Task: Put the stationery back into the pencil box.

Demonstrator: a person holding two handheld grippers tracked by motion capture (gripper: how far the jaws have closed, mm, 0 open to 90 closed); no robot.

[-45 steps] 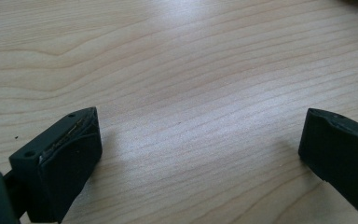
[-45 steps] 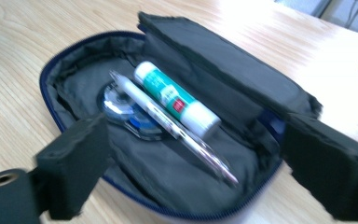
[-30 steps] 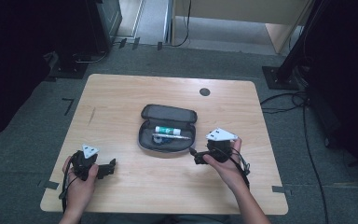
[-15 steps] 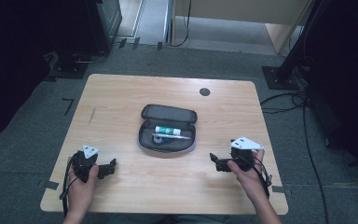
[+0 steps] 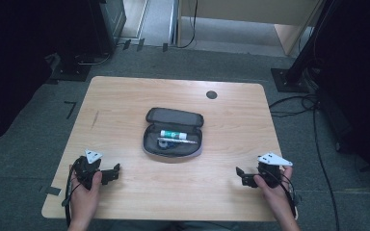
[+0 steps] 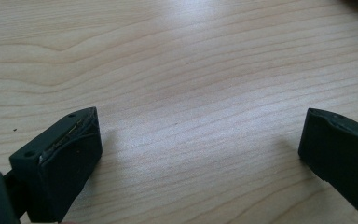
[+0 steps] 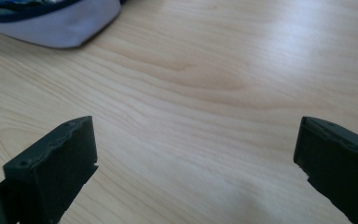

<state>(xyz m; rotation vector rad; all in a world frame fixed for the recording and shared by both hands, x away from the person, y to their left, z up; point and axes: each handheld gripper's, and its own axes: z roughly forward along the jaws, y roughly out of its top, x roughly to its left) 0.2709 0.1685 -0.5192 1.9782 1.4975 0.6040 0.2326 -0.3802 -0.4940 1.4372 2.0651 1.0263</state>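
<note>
Right gripper (image 5: 241, 175) had drawn back from the open pencil case (image 5: 173, 133), now well ahead-left of it; left gripper (image 5: 112, 172) unmoved. Both had jaws spread, empty. Right gripper view caught the case's grey edge; high view showed a glue stick (image 5: 176, 134) inside.

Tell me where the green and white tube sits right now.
In the high view, the green and white tube lies inside the open pencil case at the table's centre, just behind a silver pen, well ahead of both tongs.
</note>
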